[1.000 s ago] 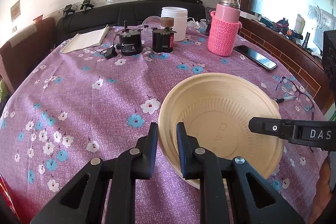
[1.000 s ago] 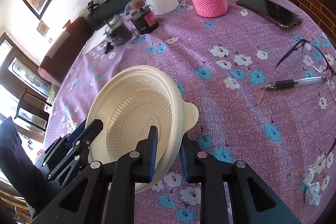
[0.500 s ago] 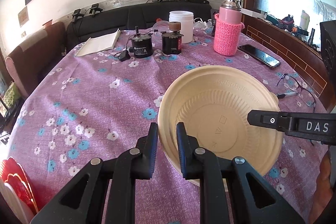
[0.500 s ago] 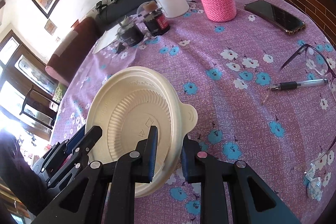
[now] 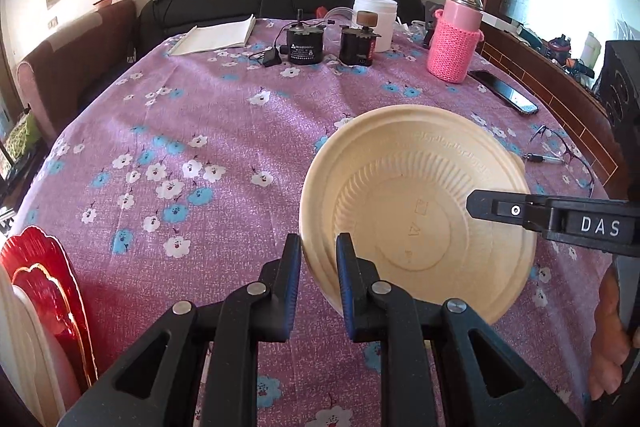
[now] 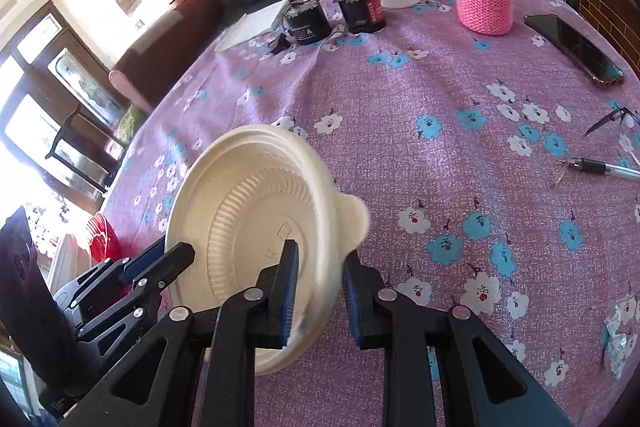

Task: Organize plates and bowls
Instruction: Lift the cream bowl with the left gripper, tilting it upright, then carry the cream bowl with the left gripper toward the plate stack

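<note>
Both hands carrying bowl [image 5: 416, 203] leftward over table [image 5: 224, 131] since a second ago; red plates [image 5: 48, 291] now in sight at left edge. Left gripper [image 5: 318, 259] clamped on bowl's near-left rim. Right gripper [image 6: 318, 267] straddles opposite rim beside tab, jaws looser than before, pads maybe only just touching. Bowl airborne, tilted, between both. Plate stack lies left of bowl, so left hand nearer.
</note>
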Action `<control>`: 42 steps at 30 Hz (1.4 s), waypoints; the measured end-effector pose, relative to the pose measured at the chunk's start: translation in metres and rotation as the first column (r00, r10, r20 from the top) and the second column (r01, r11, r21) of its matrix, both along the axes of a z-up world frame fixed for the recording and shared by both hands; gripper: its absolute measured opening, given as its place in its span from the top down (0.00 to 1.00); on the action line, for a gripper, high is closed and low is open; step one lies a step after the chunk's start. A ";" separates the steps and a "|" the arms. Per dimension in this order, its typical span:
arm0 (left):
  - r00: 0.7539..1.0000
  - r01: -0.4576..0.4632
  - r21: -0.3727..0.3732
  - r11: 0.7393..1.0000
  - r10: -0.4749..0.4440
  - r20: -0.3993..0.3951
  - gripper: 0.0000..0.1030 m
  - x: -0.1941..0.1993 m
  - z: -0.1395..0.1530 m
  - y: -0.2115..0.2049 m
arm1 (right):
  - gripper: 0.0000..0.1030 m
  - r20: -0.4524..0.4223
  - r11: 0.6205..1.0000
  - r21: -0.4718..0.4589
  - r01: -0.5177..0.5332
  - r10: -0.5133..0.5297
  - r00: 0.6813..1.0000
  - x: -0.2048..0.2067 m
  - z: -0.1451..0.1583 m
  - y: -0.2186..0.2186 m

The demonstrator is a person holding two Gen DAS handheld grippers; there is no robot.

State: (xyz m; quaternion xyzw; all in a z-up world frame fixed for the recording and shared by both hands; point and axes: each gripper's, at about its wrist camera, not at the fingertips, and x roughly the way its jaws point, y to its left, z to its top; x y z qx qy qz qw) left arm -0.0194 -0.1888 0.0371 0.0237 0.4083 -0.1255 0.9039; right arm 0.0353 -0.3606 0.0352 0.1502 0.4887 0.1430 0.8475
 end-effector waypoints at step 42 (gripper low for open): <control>0.995 0.069 -0.028 0.997 -0.066 0.076 0.83 -0.052 0.018 0.022 | 0.88 0.154 0.986 -0.128 0.110 -0.090 0.984 -0.089 0.045 0.027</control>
